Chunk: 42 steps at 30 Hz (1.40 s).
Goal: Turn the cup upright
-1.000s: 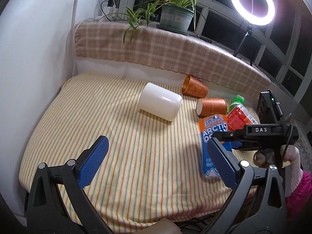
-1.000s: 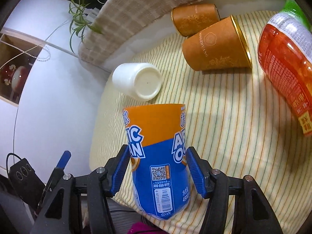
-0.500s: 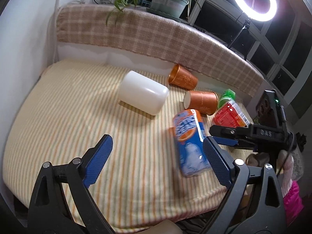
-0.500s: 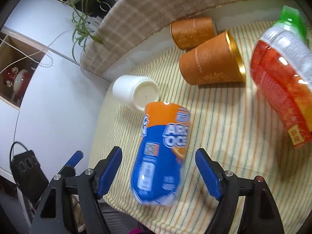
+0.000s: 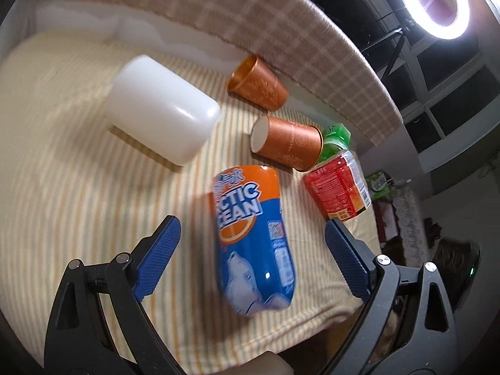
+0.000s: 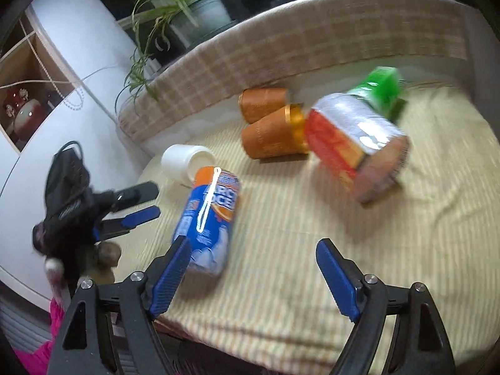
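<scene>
Ahead, both the left gripper (image 5: 252,257) and right gripper (image 6: 251,273) are held wide apart and empty, the blue-and-orange cup (image 5: 250,234) being seen lying on its side on the striped cloth (image 5: 78,187) between the left fingers.

Left wrist cam: close, looking down over the striped cloth (image 5: 78,187), blue can (image 5: 253,237) at 6 o'clock. Right wrist cam: farther back, lower angle, same can (image 6: 207,218) at 9 o'clock. Both share the orange cups (image 5: 289,147) (image 6: 272,139).
</scene>
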Available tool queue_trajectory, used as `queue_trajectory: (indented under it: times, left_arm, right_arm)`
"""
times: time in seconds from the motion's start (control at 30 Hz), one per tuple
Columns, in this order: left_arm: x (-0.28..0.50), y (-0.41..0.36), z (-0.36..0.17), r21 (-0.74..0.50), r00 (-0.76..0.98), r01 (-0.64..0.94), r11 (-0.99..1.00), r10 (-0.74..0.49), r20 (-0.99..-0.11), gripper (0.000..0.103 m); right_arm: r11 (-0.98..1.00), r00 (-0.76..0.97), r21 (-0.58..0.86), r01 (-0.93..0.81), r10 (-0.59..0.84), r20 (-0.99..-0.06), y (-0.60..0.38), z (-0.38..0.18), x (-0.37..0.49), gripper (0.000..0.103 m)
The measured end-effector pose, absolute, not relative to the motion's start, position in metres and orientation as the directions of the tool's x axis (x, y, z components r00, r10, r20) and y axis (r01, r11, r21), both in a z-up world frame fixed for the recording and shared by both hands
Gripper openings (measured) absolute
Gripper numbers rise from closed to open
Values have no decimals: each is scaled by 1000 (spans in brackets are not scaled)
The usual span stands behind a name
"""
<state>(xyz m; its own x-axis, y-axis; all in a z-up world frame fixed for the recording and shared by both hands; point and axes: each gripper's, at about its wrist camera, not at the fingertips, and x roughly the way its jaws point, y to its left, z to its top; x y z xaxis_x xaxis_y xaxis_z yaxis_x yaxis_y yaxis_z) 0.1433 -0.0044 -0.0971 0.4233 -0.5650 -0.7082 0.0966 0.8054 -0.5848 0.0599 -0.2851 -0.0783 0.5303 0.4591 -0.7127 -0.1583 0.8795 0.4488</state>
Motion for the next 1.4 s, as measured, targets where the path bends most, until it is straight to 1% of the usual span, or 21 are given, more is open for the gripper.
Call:
queue_trajectory:
  times: [0.1, 0.23, 0.5, 0.63, 0.7, 0.83, 1.1, 1.4]
  left_arm:
    - [155, -10, -105, -604, 391, 81, 793, -583, -713, 95]
    - [170, -14, -117, -619, 354, 55, 783, -595, -721, 87]
    - [184, -23, -129, -618, 327, 44, 785, -596, -733, 84]
    - [190, -30, -134, -618, 311, 42, 785, -598, -739, 80]
    - [191, -33, -136, -610, 304, 46, 791, -592, -746, 77]
    - [194, -37, -140, -596, 291, 48, 801, -582, -759, 65]
    - [187, -42, -128, -561, 328, 84, 824, -554, -765, 64]
    - [162, -52, -93, -455, 439, 186, 871, -488, -755, 64]
  right_arm:
    - [879, 539, 460, -128, 451, -712, -298, -79, 52, 84]
    - [880, 544, 463, -103, 440, -715, -307, -81, 46, 84]
    - [877, 535, 472, -95, 445, -719, -307, -87, 43, 85]
    - [876, 525, 473, -95, 448, -724, -305, -89, 43, 85]
    - [874, 525, 477, -90, 449, -723, -306, -90, 43, 85]
    - [874, 533, 479, -81, 444, -720, -310, -90, 42, 85]
    - [873, 538, 484, -65, 439, -720, -316, -90, 41, 85]
    - [881, 550, 468, -66, 423, -720, -314, -88, 40, 85]
